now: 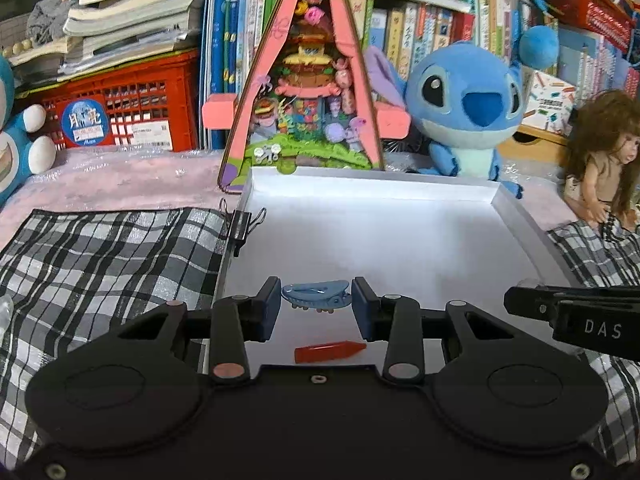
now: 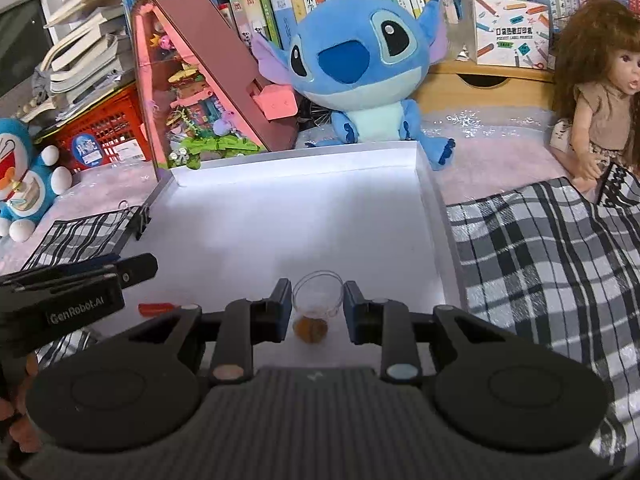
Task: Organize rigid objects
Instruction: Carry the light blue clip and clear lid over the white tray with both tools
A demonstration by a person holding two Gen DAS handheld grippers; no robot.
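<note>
Presently, findings run as follows.

1. Tray (image 1: 496, 194): a white, shallow box lying on a pink surface, flanked by plaid cloth (image 1: 100, 256). Most of its floor is bare.
2. Left tongs (image 1: 316, 304): nearly closed, gripping a blue hair clip (image 1: 314, 295) by its ends, held over the tray's near edge.
3. Right tongs (image 2: 317, 306): nearly closed on a small clear cup (image 2: 318, 294), also over the tray's near part.
4. Red crayon (image 1: 330, 352): already lying in the tray, near the front.
5. Brown item (image 2: 311, 329): in the tray below the cup; kind unclear.

Judgement: two pieces appear placed; clip and cup await setting down.
</note>
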